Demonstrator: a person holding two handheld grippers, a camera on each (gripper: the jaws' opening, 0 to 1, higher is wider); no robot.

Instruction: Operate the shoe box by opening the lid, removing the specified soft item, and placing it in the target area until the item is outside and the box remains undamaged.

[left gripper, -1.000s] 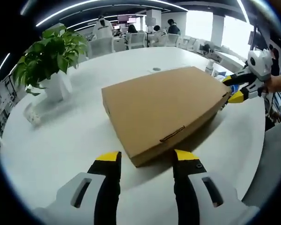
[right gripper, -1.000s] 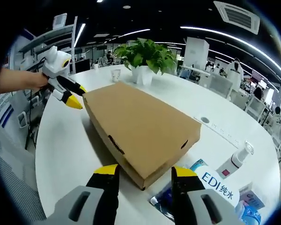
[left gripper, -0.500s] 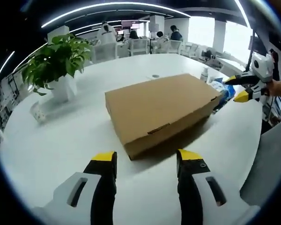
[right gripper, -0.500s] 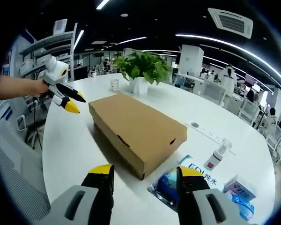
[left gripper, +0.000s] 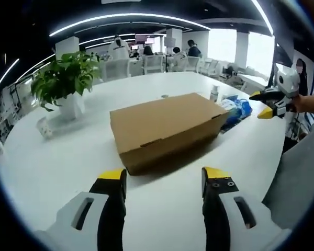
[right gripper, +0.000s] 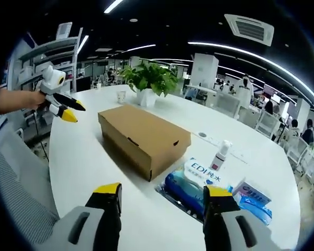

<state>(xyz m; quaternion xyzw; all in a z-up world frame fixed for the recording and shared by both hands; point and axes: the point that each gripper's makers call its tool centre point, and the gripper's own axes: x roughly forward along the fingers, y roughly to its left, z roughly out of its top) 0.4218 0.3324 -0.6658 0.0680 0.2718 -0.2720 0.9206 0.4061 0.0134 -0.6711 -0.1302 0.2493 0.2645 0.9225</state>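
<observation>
Cardboard box (left gripper: 165, 128) lid down on white tabletop (left gripper: 68, 167). Left gripper (left gripper: 164, 180) and right gripper (right gripper: 162, 194) fingers wide, holding nothing, well apart from box.

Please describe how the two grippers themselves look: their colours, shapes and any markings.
Both match. The left gripper and the right gripper each have two black fingers with yellow tips, set in pale grey housings with a slot in each. From the side, the left gripper has a white rounded body behind the fingers. No markings or cables are visible.
</observation>
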